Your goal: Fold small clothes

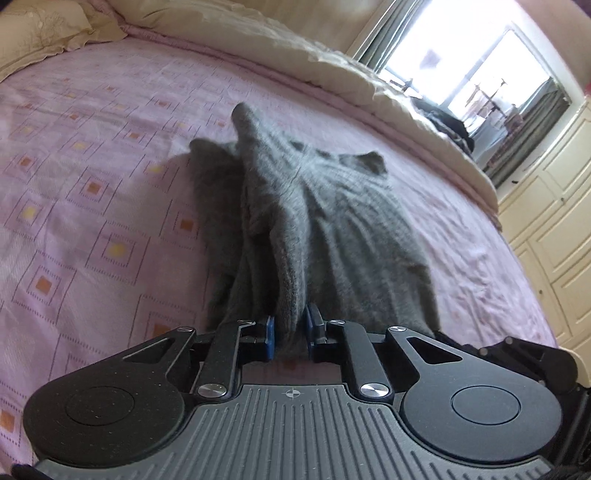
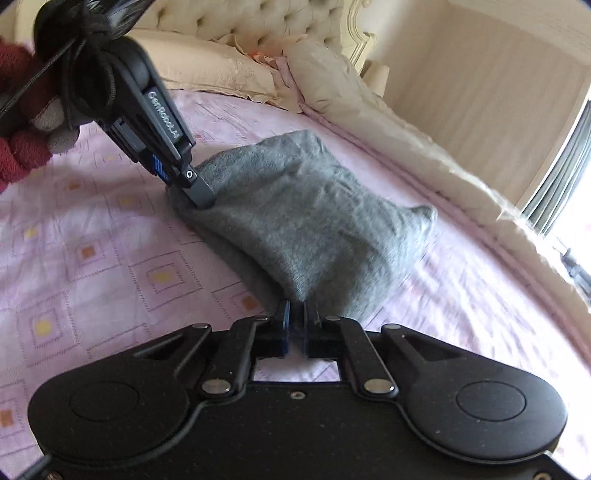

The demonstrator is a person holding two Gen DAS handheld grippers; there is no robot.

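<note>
Left wrist view, left to right: cream pillow [image 1: 44, 33] at top left corner, pink patterned bedsheet [image 1: 92, 184] across the whole near field, rolled cream duvet [image 1: 332, 62] along far edge, dark bundle [image 1: 447, 125] beyond it, possibly clothing, too blurred to tell. Bright window [image 1: 465, 66] with grey curtains, then cream wardrobe doors [image 1: 546, 229] at right.

Grey knit garment [image 1: 295, 221] lying on sheet mid-bed, near edge lifted. Long axis running straight away from left gripper [image 1: 290, 328] toward duvet; far end tapering to raised point. Blue pads [image 1: 270, 330] clamped narrow on bunched near hem.

Right wrist view, left to right: gloved hand [image 2: 26, 144] in dark red and grey, holding left gripper [image 2: 199, 199], angled down, biting garment's left corner [image 2: 184, 206]. Tufted headboard [image 2: 236, 22] behind pillows [image 2: 207, 62]. Garment [image 2: 303, 221] stretched between both tools, nothing lying across it. Right gripper [image 2: 294, 314] pinched nearly closed on a near fold. Striped wall [image 2: 480, 92] far right.
</note>
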